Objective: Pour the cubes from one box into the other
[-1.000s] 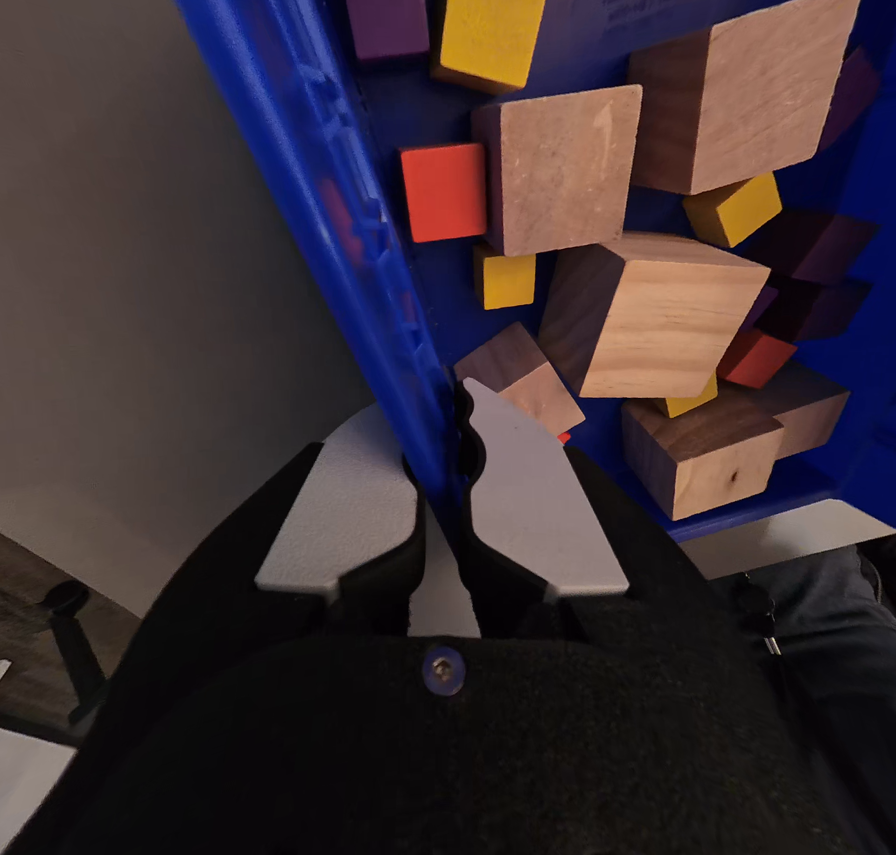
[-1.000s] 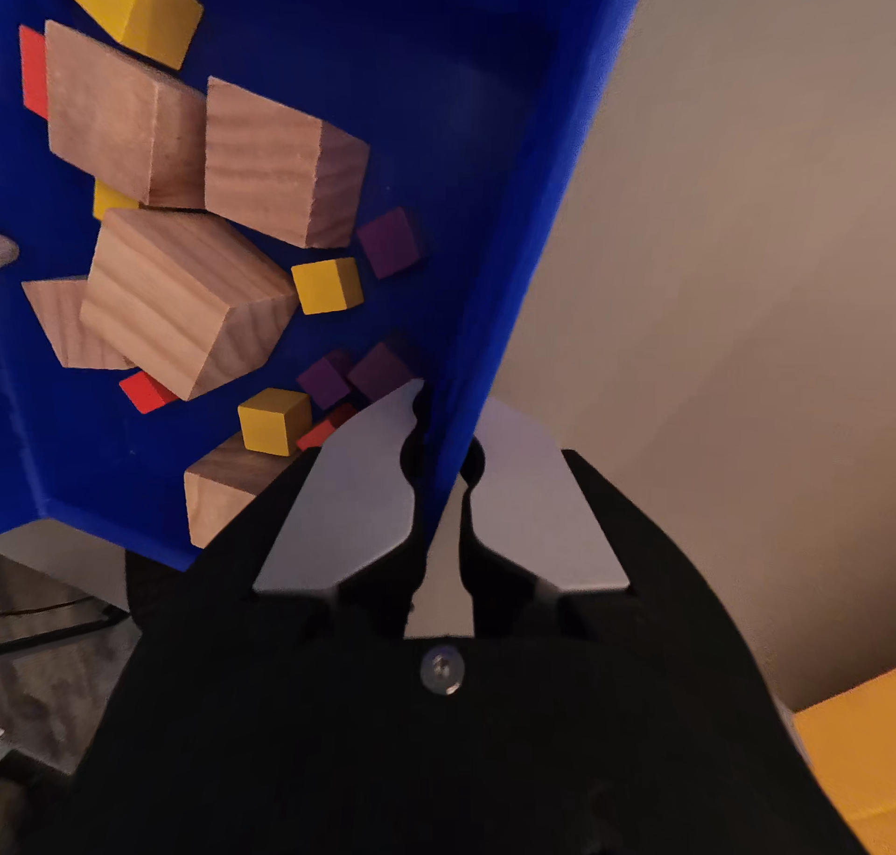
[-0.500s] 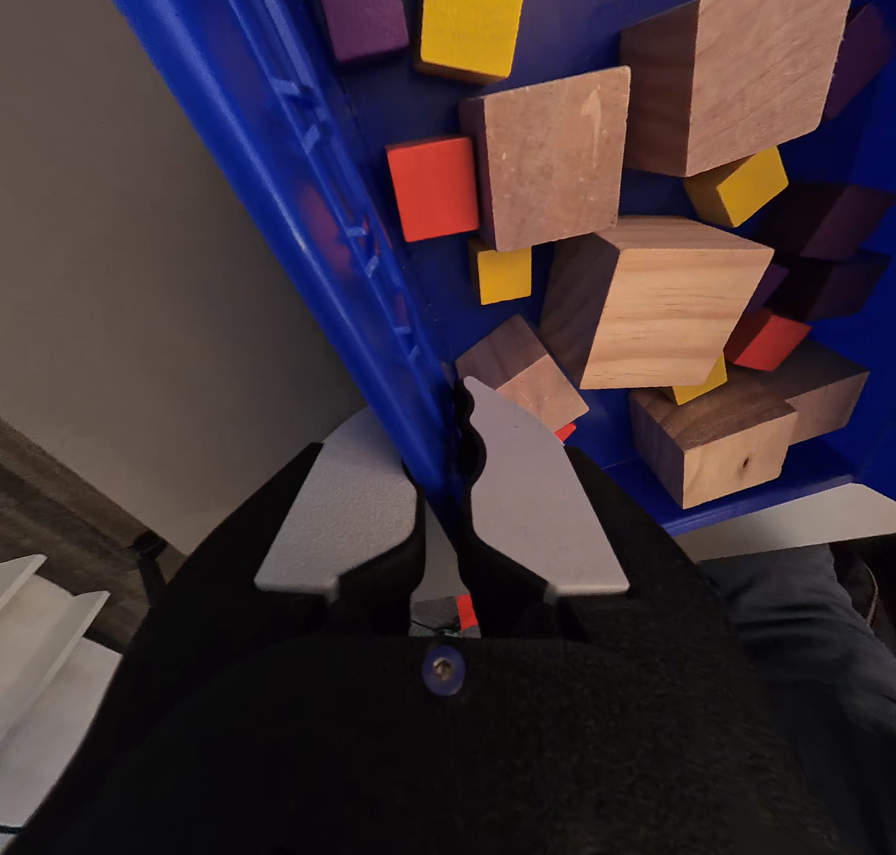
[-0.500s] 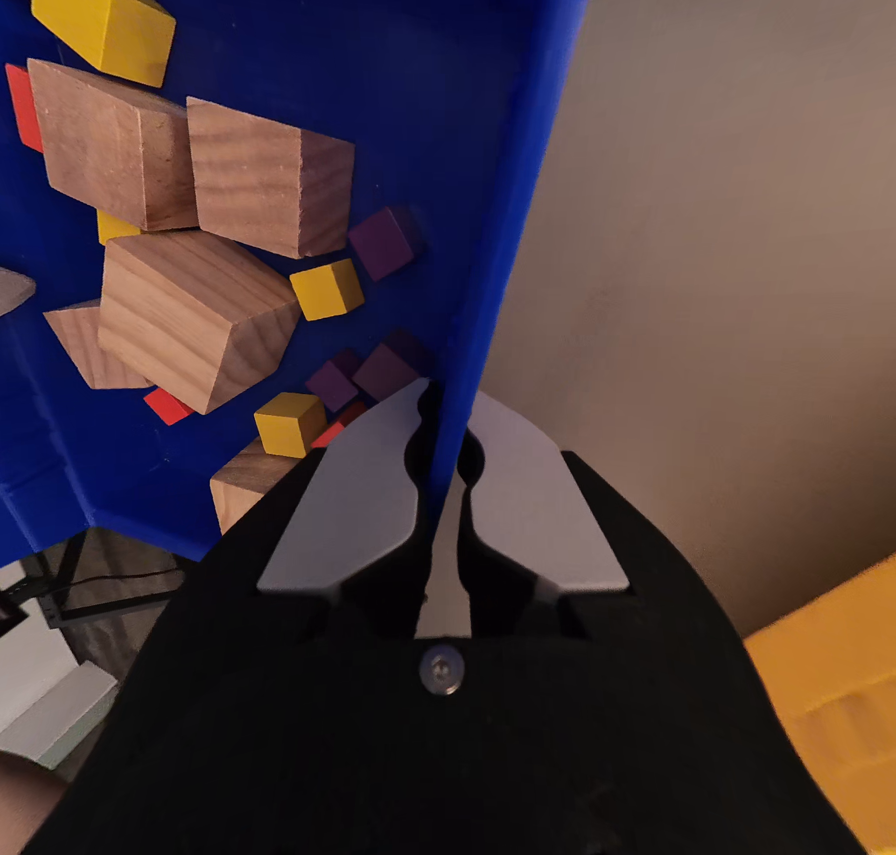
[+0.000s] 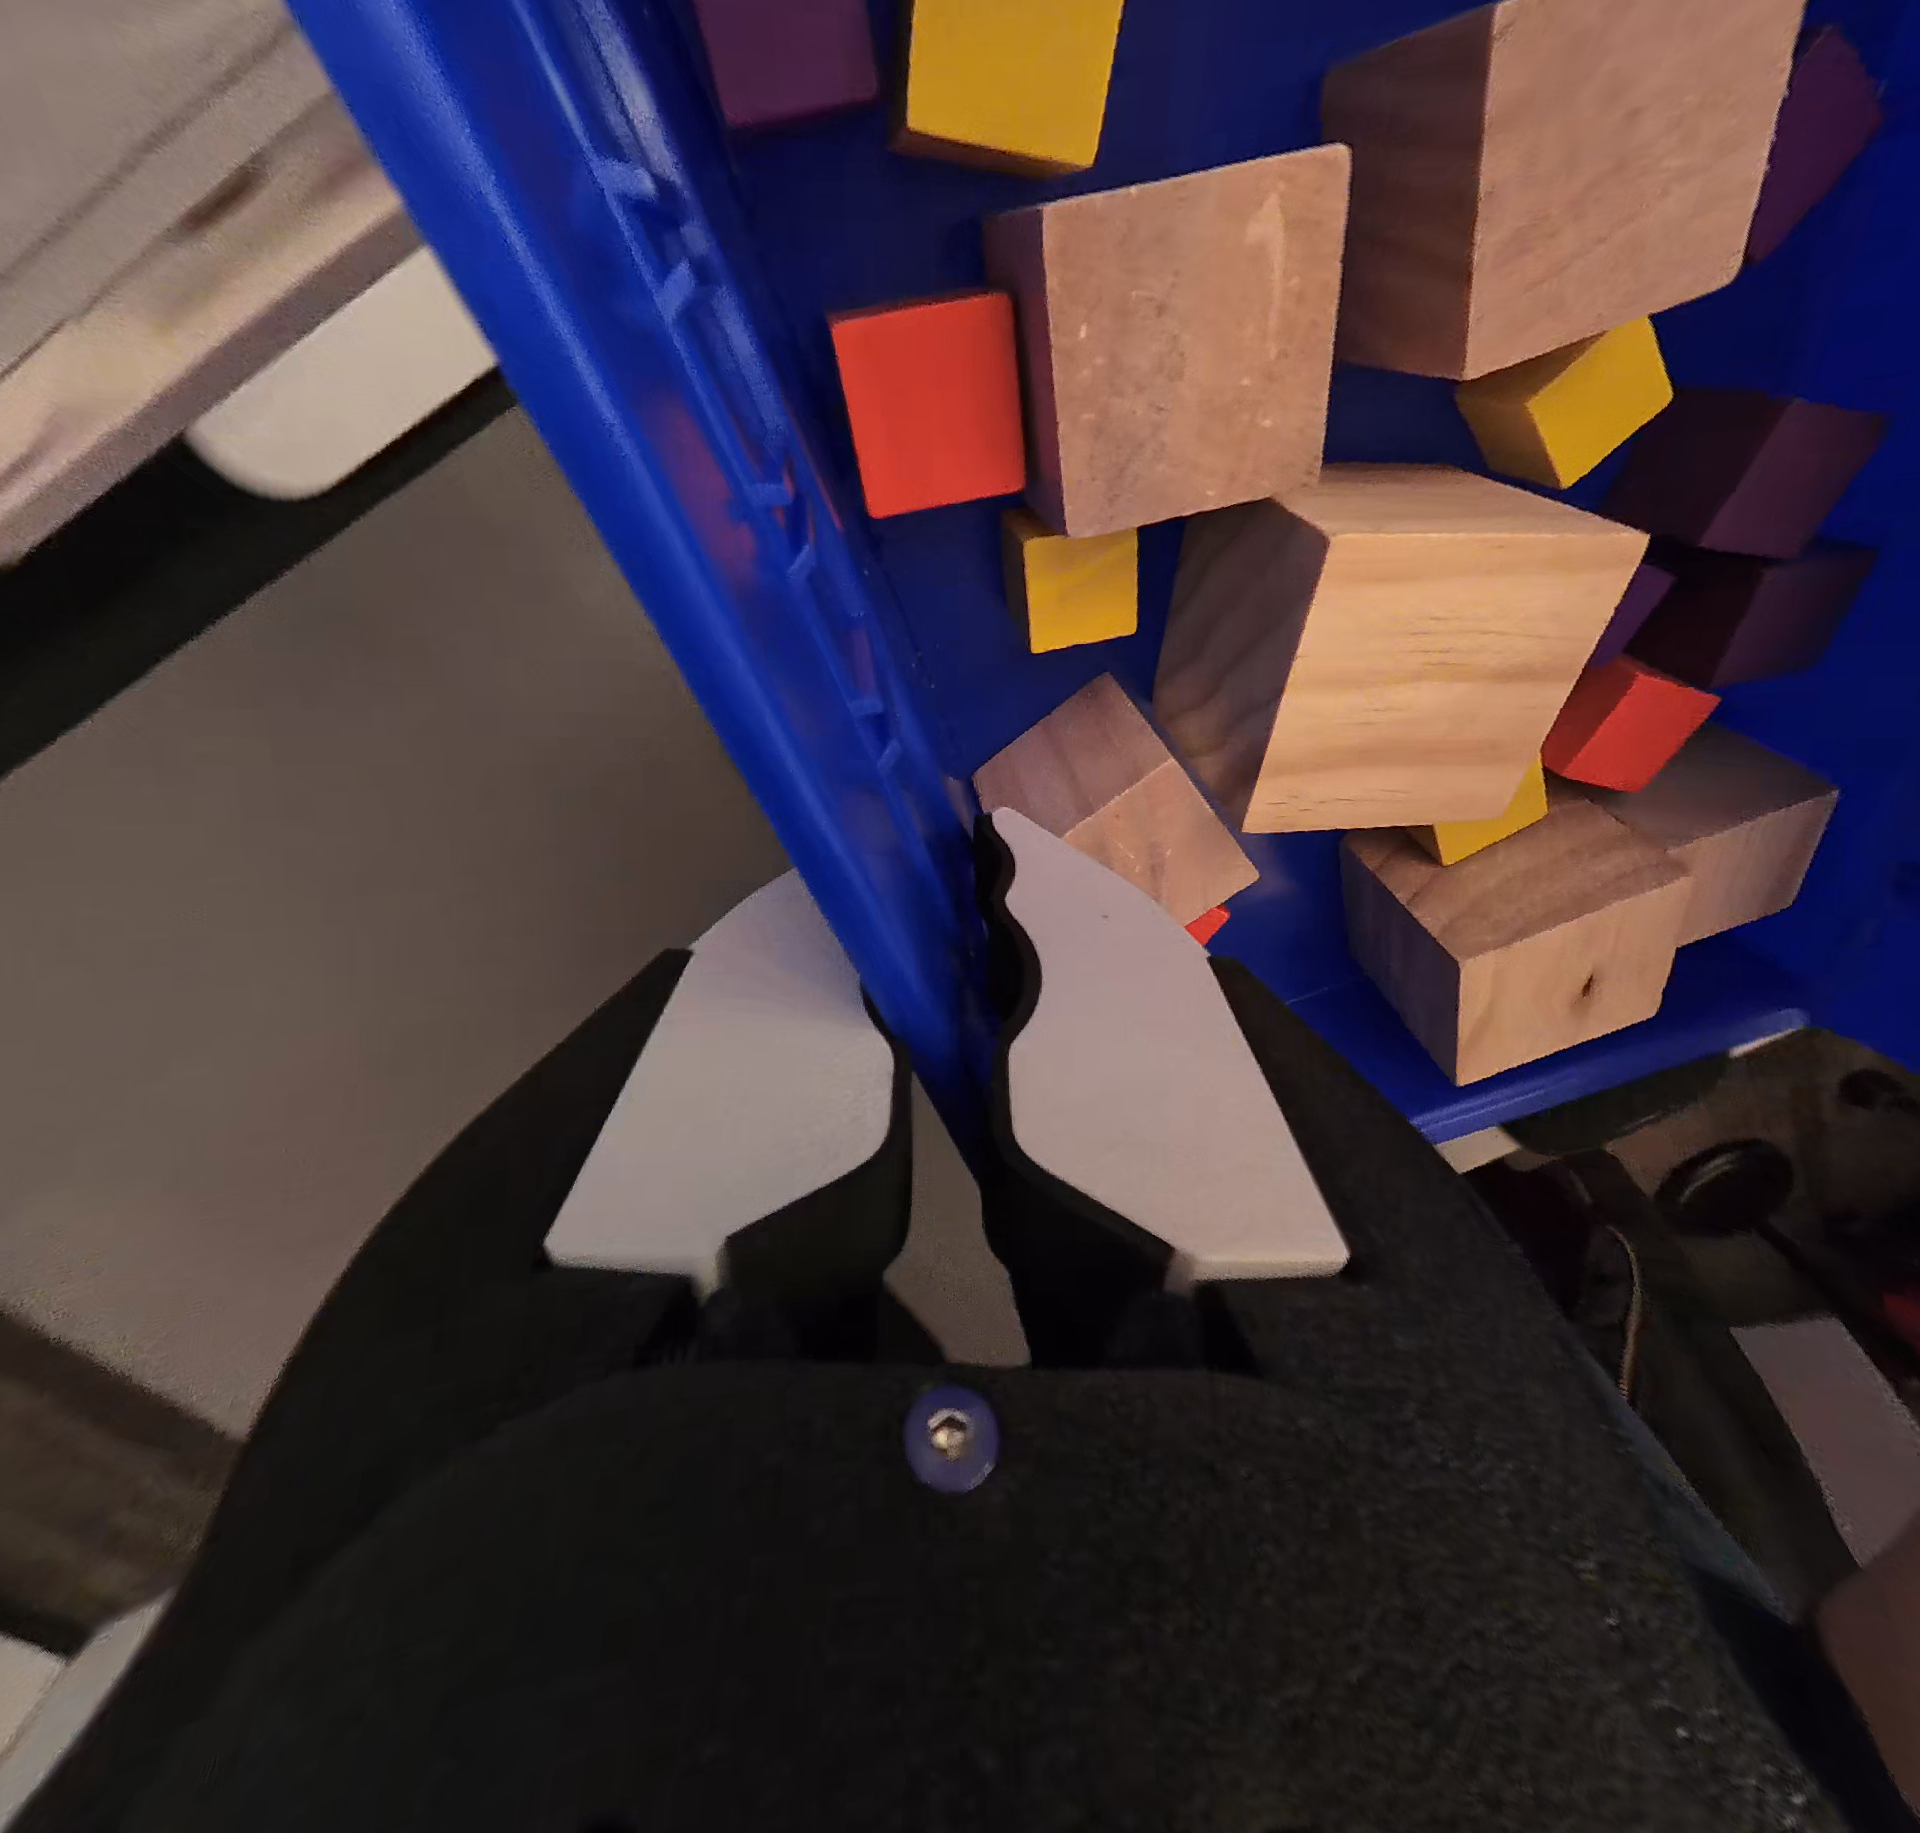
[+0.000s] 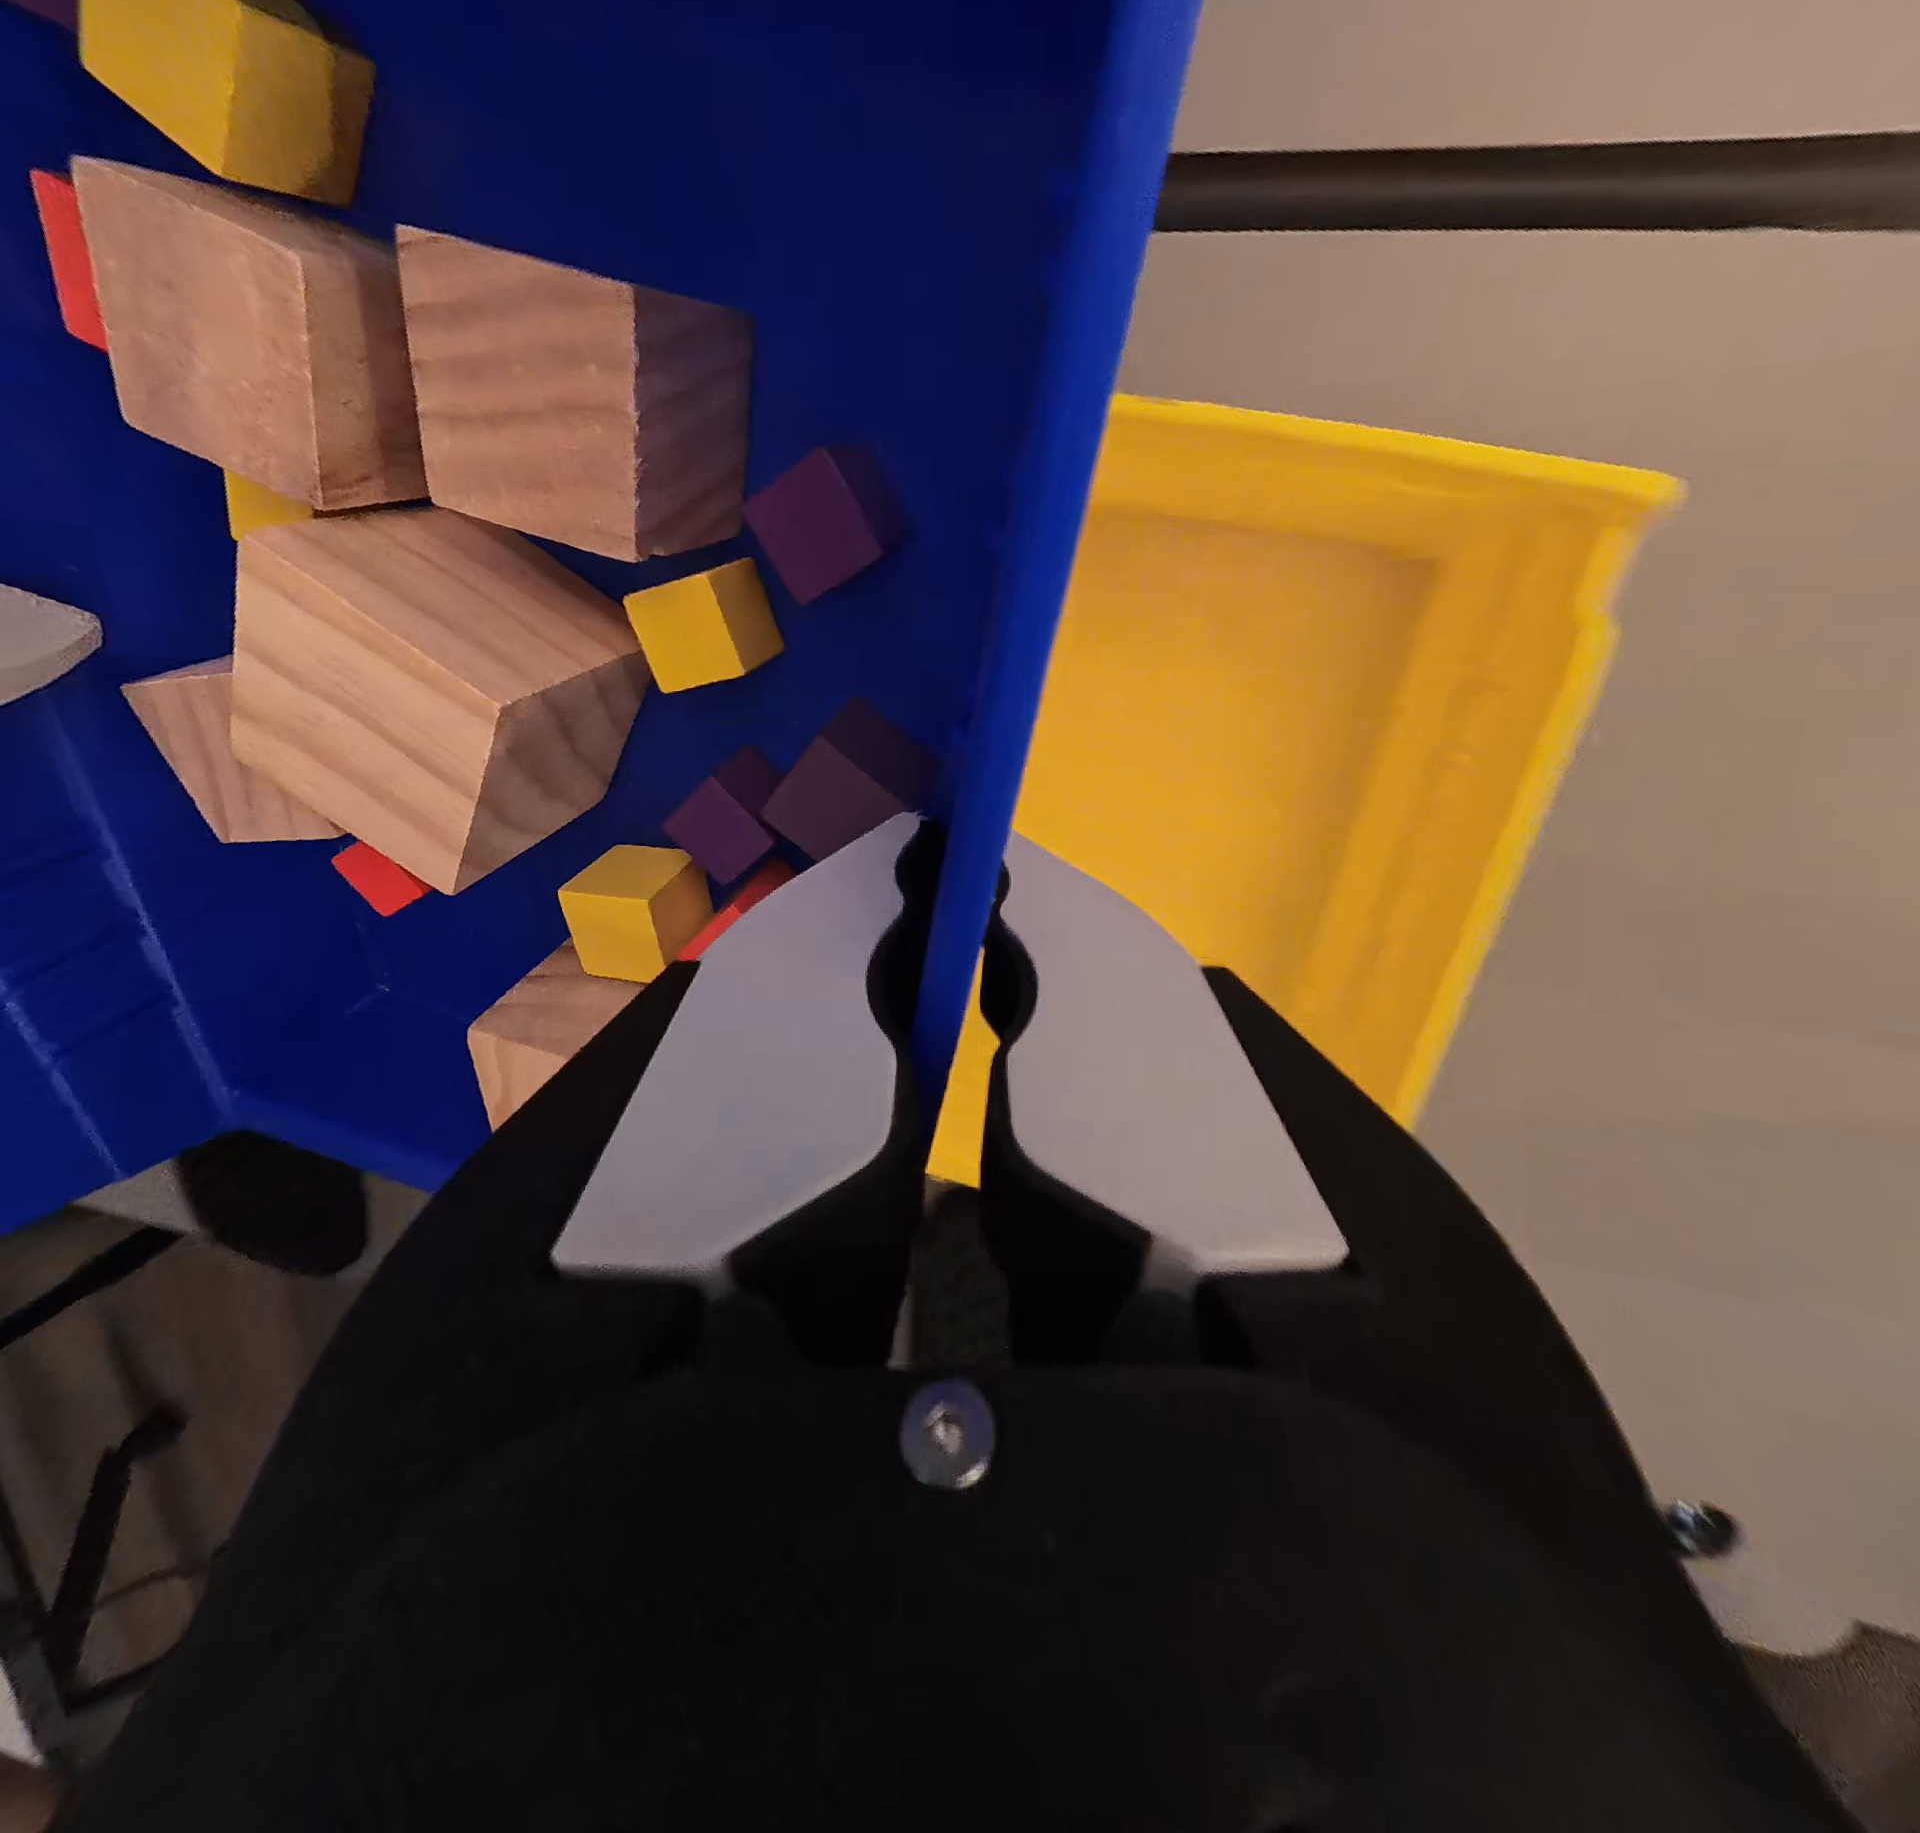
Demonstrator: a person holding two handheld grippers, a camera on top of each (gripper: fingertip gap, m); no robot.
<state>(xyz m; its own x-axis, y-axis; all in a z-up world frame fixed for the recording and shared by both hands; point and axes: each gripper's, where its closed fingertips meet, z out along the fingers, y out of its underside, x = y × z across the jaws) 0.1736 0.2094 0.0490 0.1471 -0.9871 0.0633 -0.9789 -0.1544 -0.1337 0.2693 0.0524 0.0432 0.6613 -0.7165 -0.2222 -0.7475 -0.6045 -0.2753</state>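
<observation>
The blue plastic box (image 5: 665, 349), holding plain wooden and painted cubes (image 5: 1392, 640), is clamped by left gripper (image 5: 951, 942) and right gripper (image 6: 951, 910). At 3 o'clock, a yellow box (image 6: 1507, 578) is seen on the matte beige surface (image 6: 1714, 952).

- Beige tabletop (image 6: 1662, 952): is filling the right side of the right wrist view, matte and bare.
- Black bar (image 6: 1558, 188): is running level across the upper right, above the tabletop's far edge.
- Small metal bolt (image 6: 1699, 1531): is sitting near the tabletop's near edge.
- Thin black stand legs (image 6: 94, 1534): are standing on the dim floor at lower left.
- White rounded panel (image 5: 343, 401): is showing blurred at upper left of the left wrist view, beside a dark band (image 5: 156, 588).
- Black round knob (image 5: 1725, 1175): is lying among dark clutter at right; its kind cannot be told.
</observation>
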